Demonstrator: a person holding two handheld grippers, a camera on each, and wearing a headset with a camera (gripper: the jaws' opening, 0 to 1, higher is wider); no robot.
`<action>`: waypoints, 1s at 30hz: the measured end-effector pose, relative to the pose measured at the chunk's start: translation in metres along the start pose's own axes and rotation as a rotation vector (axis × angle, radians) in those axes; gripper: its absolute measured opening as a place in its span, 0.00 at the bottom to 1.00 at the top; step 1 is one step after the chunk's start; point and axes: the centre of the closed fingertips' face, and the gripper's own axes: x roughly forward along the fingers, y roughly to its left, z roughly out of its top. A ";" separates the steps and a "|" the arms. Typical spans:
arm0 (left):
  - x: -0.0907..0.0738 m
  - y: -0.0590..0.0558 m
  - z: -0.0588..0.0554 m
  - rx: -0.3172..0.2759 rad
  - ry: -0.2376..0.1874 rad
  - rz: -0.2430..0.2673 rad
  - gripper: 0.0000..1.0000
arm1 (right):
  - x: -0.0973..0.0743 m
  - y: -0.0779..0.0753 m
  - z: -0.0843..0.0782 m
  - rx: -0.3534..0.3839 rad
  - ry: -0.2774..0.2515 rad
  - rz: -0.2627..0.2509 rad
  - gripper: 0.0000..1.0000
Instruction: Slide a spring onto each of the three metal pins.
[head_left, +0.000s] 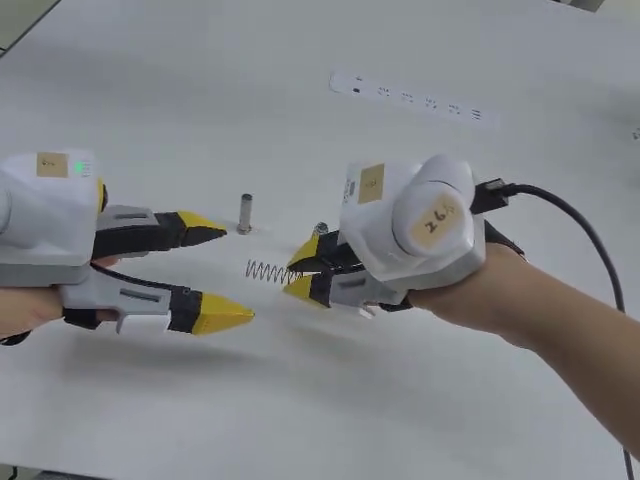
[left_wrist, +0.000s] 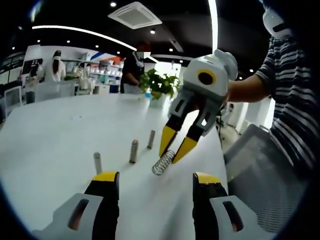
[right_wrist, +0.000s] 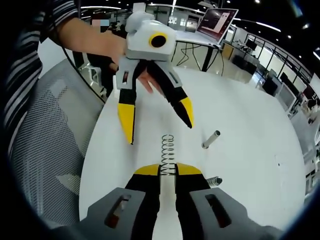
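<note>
Item: we hold one spring (head_left: 268, 270) clamped by its end between the closed tips of the right claw (head_left: 297, 277), free length jutting ahead toward the wide-apart, empty left claw (head_left: 236, 275), presumably for threading onto the bare pin (head_left: 245, 213) just beyond both.

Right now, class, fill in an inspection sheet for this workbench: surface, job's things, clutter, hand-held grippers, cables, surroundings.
Surface: white table.
Job's things: bare pin; sprung pin; third pin, too small to judge; spring, held.
Clutter: power strip.
Grippers: left hand-held gripper open; right hand-held gripper shut on spring.
Cables: black cable from right hand-held gripper.
Surroundings: mesh chair, plant, people.
</note>
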 end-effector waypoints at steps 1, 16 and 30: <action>0.001 -0.001 0.001 -0.003 -0.001 -0.008 0.51 | -0.001 0.000 0.000 0.000 0.000 -0.001 0.07; 0.010 -0.013 0.006 0.033 0.001 -0.081 0.21 | -0.006 0.006 0.002 -0.015 -0.012 0.012 0.07; 0.013 -0.017 0.008 0.058 -0.001 -0.114 0.06 | -0.009 0.008 0.007 -0.036 -0.018 0.021 0.07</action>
